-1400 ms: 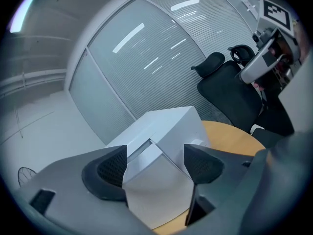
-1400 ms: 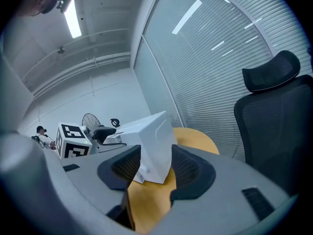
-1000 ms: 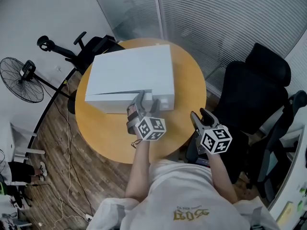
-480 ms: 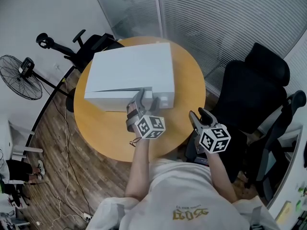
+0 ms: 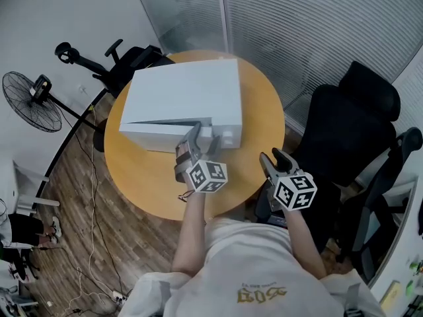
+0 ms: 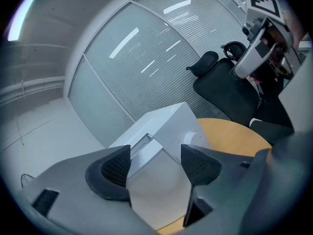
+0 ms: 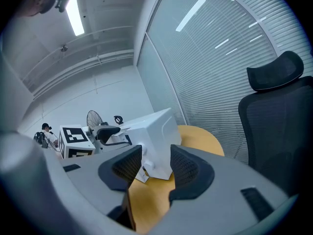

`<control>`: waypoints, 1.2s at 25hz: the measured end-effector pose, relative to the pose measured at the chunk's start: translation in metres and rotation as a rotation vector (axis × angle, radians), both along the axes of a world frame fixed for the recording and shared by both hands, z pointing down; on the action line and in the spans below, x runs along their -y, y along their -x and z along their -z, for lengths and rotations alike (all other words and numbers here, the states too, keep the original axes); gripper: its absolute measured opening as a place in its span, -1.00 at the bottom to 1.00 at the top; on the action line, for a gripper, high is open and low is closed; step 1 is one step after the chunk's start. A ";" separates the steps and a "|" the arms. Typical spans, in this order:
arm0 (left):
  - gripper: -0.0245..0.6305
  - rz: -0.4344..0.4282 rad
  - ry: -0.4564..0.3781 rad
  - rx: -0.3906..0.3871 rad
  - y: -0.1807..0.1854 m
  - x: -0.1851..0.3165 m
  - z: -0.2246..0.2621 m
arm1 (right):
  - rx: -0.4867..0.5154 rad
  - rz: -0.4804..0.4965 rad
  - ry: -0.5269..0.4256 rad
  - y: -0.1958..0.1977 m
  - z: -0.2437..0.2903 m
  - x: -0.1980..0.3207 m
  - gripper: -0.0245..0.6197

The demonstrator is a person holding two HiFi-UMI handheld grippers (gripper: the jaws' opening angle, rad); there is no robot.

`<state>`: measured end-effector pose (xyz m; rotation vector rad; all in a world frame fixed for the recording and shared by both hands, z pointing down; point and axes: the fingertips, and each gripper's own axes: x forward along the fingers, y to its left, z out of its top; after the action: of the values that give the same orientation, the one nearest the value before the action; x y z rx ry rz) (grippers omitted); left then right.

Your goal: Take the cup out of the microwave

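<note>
- Cup is not being shown in any view; the inside of the white microwave (image 5: 185,91) is being hidden by its own body and door.
- The microwave is being borne by a round wooden table (image 5: 261,121), towards the far side, with its front turned to the person.
- Its door (image 5: 155,137) is being held a crack open, and a thin wedge of gap is being shown under the top front edge.
- The left gripper (image 5: 200,136) is being kept at the door's right-hand end. Its jaws are being held partly apart, and in the left gripper view the door's white edge is being clasped between the two pads, with the whole gap filled.
- The right gripper (image 5: 272,157) is being held in the air off the table's near right edge, well apart from the microwave. Its jaws are being kept apart, with nothing between the pads.
- A black office chair (image 5: 347,131) is being shown just right of the table.
</note>
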<state>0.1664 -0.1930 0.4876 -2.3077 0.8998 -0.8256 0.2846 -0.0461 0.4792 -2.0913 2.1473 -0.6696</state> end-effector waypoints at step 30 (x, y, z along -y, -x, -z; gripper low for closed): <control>0.01 -0.001 -0.026 -0.066 0.042 -0.050 0.002 | 0.003 0.155 -0.040 0.060 0.008 0.003 -0.39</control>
<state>0.1245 -0.1432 0.4852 -2.3245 0.9326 -0.7368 0.2245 -0.0489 0.4713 -1.9177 2.3190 -0.6378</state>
